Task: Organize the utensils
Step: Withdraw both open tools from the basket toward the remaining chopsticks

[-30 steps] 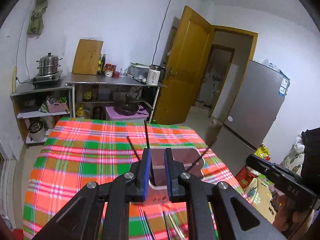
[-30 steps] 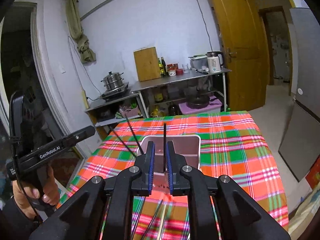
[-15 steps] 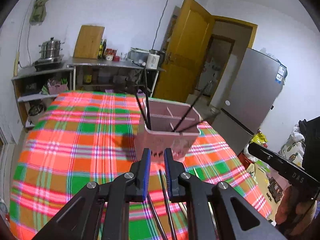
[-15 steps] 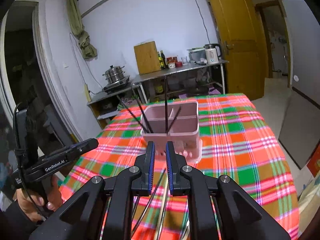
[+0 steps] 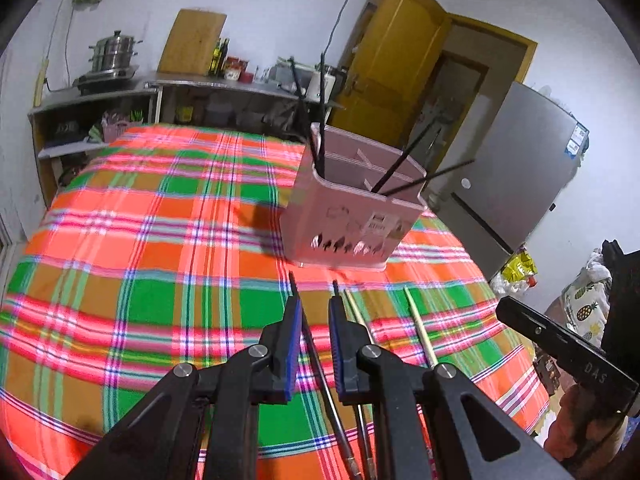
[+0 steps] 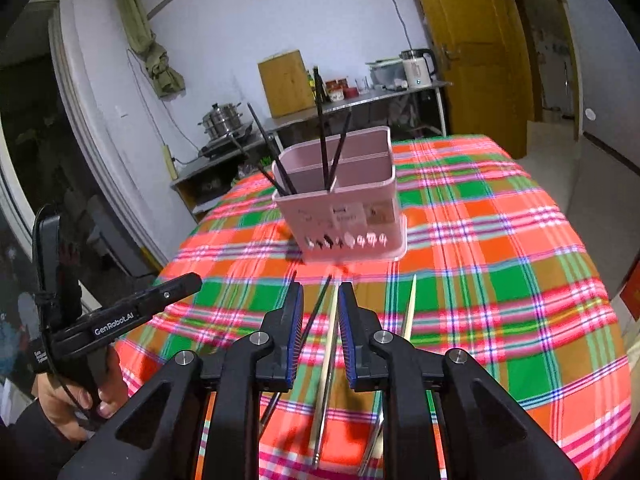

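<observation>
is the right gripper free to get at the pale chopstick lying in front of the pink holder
Probably yes. The right gripper hangs over the pale chopstick, its jaws opening with nothing clamped. Only a black chopstick lies close beside it; the pink holder stands farther back.

Both grippers are black with blue-padded fingers, silver screws, white "GenRobot.AI" lettering and a black cable.

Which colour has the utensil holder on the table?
Pink; the utensil holder shows best in the right wrist view.

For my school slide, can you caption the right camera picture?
Right hand-held gripper opens over chopsticks lying before a pink utensil holder.
</observation>
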